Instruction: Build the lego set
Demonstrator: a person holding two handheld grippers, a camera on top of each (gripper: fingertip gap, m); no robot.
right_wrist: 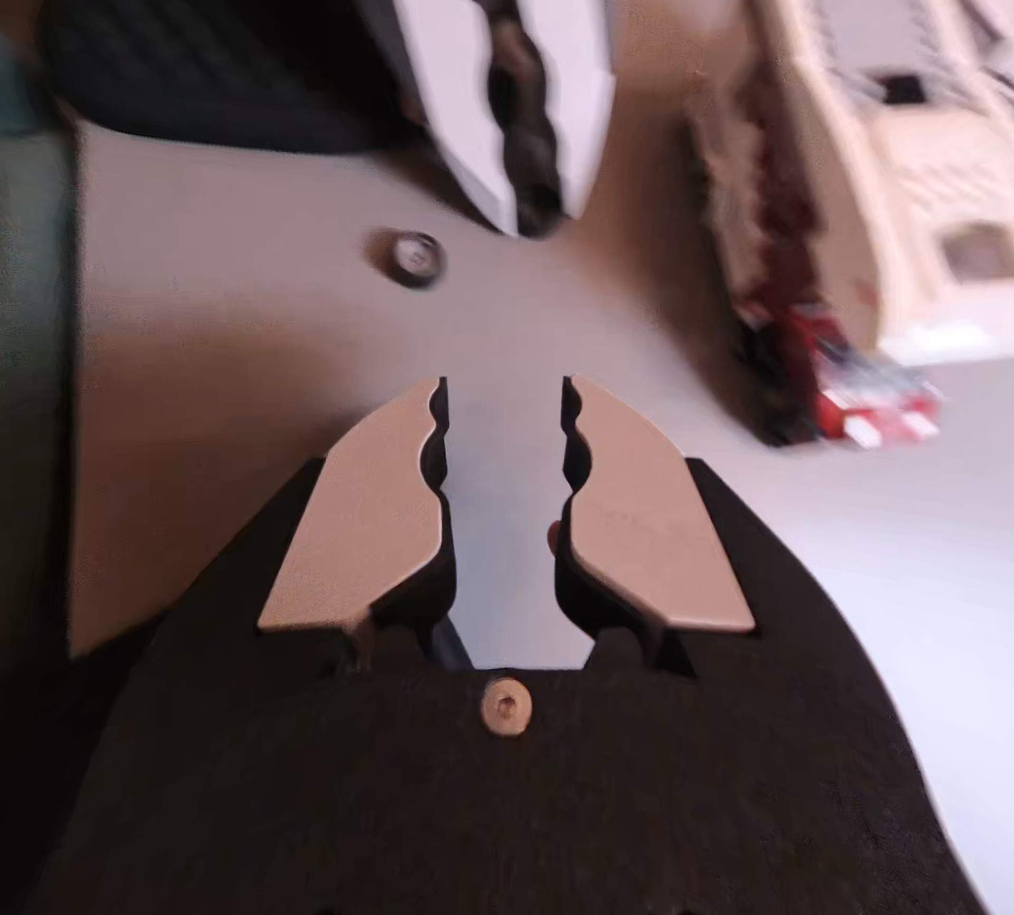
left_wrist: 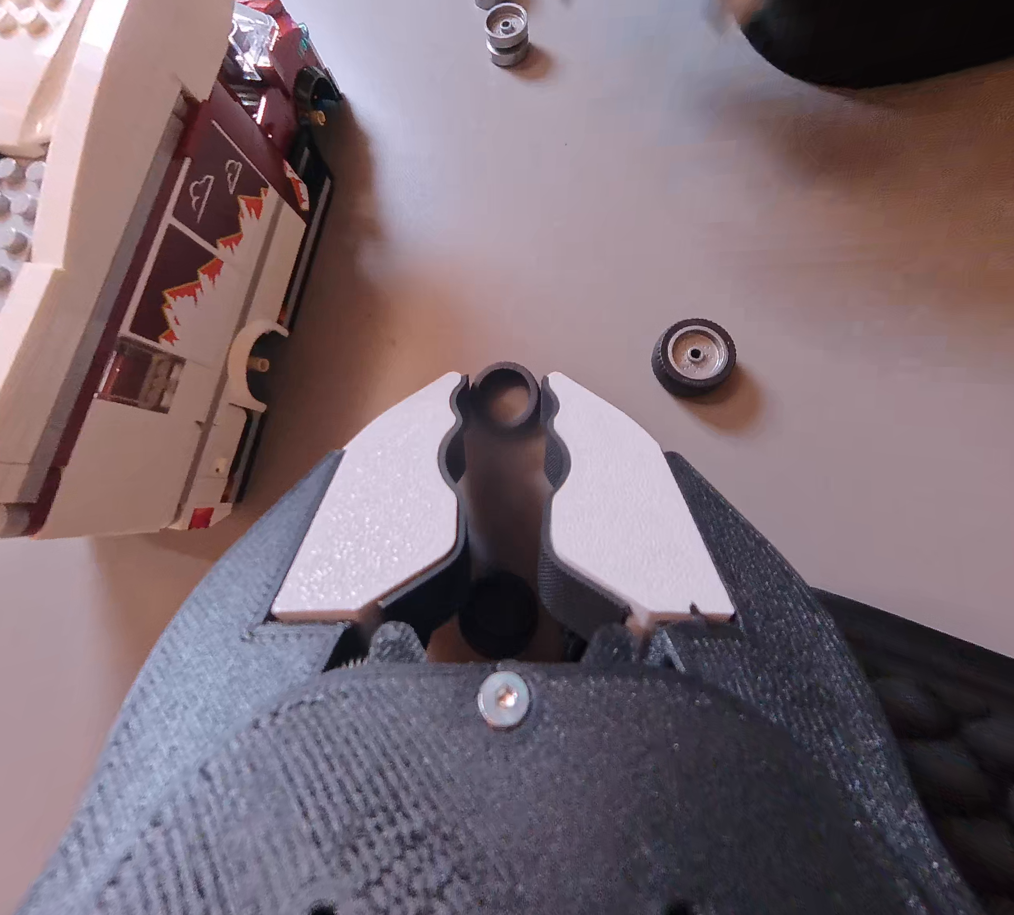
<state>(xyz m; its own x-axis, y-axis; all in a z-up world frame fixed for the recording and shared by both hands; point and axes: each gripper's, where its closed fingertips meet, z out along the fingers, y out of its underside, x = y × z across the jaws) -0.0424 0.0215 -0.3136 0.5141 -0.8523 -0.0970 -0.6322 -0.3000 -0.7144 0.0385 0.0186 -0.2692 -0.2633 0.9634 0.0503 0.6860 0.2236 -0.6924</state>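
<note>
Black rubber tyre [left_wrist: 506, 396] pinched at the tips of the left gripper [left_wrist: 506, 387], both pads against it, low over a smooth grey tabletop [left_wrist: 548, 208]. One complete wheel [left_wrist: 693, 357] with silver hub lies flat just right of it; two bare grey rims [left_wrist: 499, 5] stand farther off. White and dark red brick-built camper van [left_wrist: 164, 241] on the left. Right gripper [right_wrist: 505, 384] spread, nothing between its pads; its view is blurred.
</note>
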